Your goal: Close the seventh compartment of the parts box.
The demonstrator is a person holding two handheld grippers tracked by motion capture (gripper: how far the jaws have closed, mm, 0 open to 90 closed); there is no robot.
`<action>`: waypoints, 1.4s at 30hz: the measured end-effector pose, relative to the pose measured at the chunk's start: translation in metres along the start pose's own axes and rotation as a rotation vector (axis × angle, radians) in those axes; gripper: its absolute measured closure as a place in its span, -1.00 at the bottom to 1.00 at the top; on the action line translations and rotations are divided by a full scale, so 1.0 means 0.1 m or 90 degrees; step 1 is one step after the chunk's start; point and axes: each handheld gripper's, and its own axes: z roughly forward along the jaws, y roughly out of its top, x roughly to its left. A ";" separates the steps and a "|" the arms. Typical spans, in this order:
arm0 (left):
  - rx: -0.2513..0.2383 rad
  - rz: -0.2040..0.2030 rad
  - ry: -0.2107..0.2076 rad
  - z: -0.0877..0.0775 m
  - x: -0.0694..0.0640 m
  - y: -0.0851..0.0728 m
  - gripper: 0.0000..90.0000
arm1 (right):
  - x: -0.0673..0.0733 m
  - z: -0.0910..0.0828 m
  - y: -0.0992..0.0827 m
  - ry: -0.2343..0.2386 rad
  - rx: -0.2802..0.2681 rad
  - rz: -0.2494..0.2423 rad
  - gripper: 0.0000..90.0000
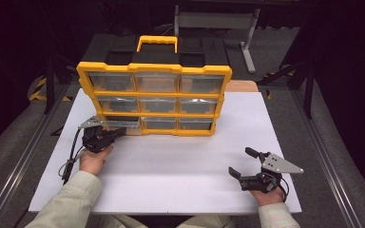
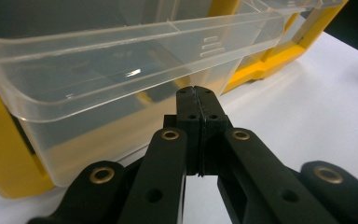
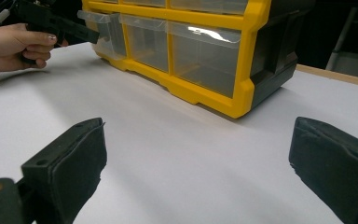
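Yellow plastic frames the drawer cabinet that stands at the upper centre of the high view, on the far part of your white table; it holds three rows of three clear drawers and carries a yellow handle on top; the bottom-left drawer is pulled part way out toward you, while the others sit flush.

Your left gripper lies at the left of the high view, right at that drawer's front; in the left gripper view its jaws are pressed fully together, tips just under the drawer's clear lip; whether they pinch any plastic, I cannot tell; your left hand grips it from behind, the cable trailing down toward the table edge.

Your right gripper rests at the lower right of the high view, well apart from the cabinet, held by your right hand; its jaws stand wide apart with bare table between them; in the right gripper view the cabinet fills the upper centre, and your left hand shows at the upper left.
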 end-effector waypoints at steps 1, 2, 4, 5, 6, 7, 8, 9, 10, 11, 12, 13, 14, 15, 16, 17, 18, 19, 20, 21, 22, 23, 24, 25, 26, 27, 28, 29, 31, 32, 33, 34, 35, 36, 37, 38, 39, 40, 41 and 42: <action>-0.002 0.000 0.001 0.01 0.00 0.00 0.99 | 0.00 0.00 0.00 -0.001 0.001 0.000 -0.90; -0.005 -0.002 0.002 0.02 0.01 0.00 0.99 | 0.00 0.00 0.00 -0.001 0.001 0.000 -0.90; -0.007 -0.003 0.007 0.02 0.02 0.00 0.99 | 0.00 0.00 0.00 -0.001 0.001 0.000 -0.90; -0.008 -0.001 0.008 0.03 0.03 0.00 0.99 | 0.00 0.00 0.00 0.000 0.000 0.001 -0.90; -0.010 -0.003 0.012 0.02 0.03 0.01 0.99 | 0.00 0.00 0.00 0.000 0.000 0.001 -0.90; -0.011 -0.004 0.016 0.03 0.04 0.01 0.99 | 0.00 0.00 0.00 0.000 0.000 0.001 -0.90; -0.013 -0.003 0.016 0.03 0.05 0.01 0.99 | 0.00 0.00 0.00 0.001 0.000 0.001 -0.90; -0.016 -0.007 0.020 0.03 0.06 0.01 0.99 | 0.00 0.00 0.00 0.001 0.000 0.001 -0.90; -0.016 -0.006 0.022 0.03 0.08 0.00 0.99 | 0.00 0.00 0.00 0.001 0.001 0.001 -0.90; -0.018 -0.008 0.024 0.04 0.09 0.00 0.99 | 0.00 0.00 0.00 0.001 0.000 0.001 -0.90; -0.021 -0.013 0.025 0.05 0.09 0.00 0.99 | 0.00 0.00 0.00 0.000 -0.001 0.001 -0.90; -0.024 -0.017 0.027 0.05 0.10 0.00 0.99 | -0.01 0.00 0.00 0.001 0.000 0.001 -0.90; -0.026 -0.018 0.028 0.05 0.11 0.00 0.99 | -0.01 0.00 0.00 -0.001 0.002 0.002 -0.90; -0.029 -0.021 0.033 0.06 0.11 0.00 0.99 | -0.01 0.00 0.00 0.002 0.000 0.003 -0.90; -0.032 -0.021 0.035 0.06 0.11 -0.01 0.99 | -0.01 0.00 0.00 0.002 0.001 0.003 -0.90; -0.037 -0.022 0.040 0.07 0.11 -0.01 0.99 | -0.01 0.00 0.00 0.002 0.000 0.003 -0.90; -0.041 -0.023 0.046 0.08 0.11 -0.01 0.99 | -0.01 0.00 0.00 0.000 0.002 0.002 -0.90; -0.042 -0.026 0.050 0.09 0.11 -0.01 0.99 | -0.01 0.00 0.00 0.001 0.002 0.002 -0.90; -0.043 -0.028 0.053 0.09 0.11 -0.01 0.99 | -0.01 0.00 0.00 0.001 0.001 0.002 -0.90; -0.048 -0.033 0.055 0.09 0.11 -0.01 0.99 | -0.01 0.00 0.00 0.001 0.001 0.002 -0.90; -0.049 -0.035 0.056 0.09 0.11 0.00 0.99 | -0.01 0.00 0.00 0.001 0.001 0.003 -0.90; -0.050 -0.036 0.056 0.09 0.11 -0.01 0.99 | -0.01 0.00 0.00 0.001 0.001 0.003 -0.90; -0.049 -0.036 0.056 0.10 0.11 0.00 0.99 | -0.01 0.00 0.00 0.001 0.001 0.003 -0.90; -0.048 -0.038 0.057 0.10 0.10 0.00 0.99 | -0.01 0.00 0.00 0.001 0.002 0.003 -0.90; -0.048 -0.039 0.058 0.10 0.10 0.00 0.99 | -0.01 0.00 0.00 0.002 0.000 0.003 -0.90; -0.048 -0.041 0.058 0.10 0.10 0.00 0.99 | -0.01 0.00 0.00 0.001 0.000 0.003 -0.90; -0.049 -0.043 0.058 0.10 0.10 0.00 0.99 | -0.01 0.00 0.00 0.001 0.001 0.002 -0.90; -0.048 -0.044 0.057 0.10 0.11 0.00 0.99 | -0.01 0.00 0.00 0.000 0.002 0.003 -0.90; -0.046 -0.048 0.055 0.09 0.11 0.00 0.99 | -0.01 0.00 0.00 0.000 0.002 0.003 -0.90; -0.046 -0.048 0.054 0.09 0.11 0.00 0.99 | -0.01 0.00 0.00 0.001 0.000 0.003 -0.90; -0.047 -0.049 0.056 0.09 0.11 0.00 0.99 | -0.01 0.00 0.00 0.001 0.001 0.003 -0.90; -0.047 -0.050 0.057 0.09 0.11 0.00 0.99 | -0.01 0.00 0.00 0.001 0.001 0.003 -0.90; -0.047 -0.052 0.058 0.09 0.10 0.00 0.99 | -0.01 0.00 0.00 0.001 0.001 0.003 -0.90; -0.048 -0.052 0.057 0.08 0.10 0.00 0.98 | -0.01 0.00 0.00 0.000 0.002 0.003 -0.90; -0.049 -0.055 0.052 0.07 0.09 0.01 0.98 | -0.01 0.00 0.00 0.000 0.002 0.003 -0.90; -0.049 -0.051 0.053 0.07 0.08 0.01 0.98 | -0.01 0.00 -0.01 0.000 0.002 0.004 -0.90; -0.049 -0.048 0.054 0.06 0.07 0.02 0.98 | -0.02 0.00 -0.01 0.002 0.001 0.005 -0.90; -0.045 -0.045 0.050 0.05 0.06 0.02 0.92 | -0.02 0.00 -0.01 0.001 0.001 0.005 -0.90; -0.041 -0.047 0.048 0.05 0.06 0.02 0.81 | -0.02 0.00 -0.01 0.002 0.002 0.005 -0.90; -0.036 -0.053 0.048 0.04 0.06 0.02 0.63 | -0.02 0.00 -0.01 0.001 0.003 0.005 -0.90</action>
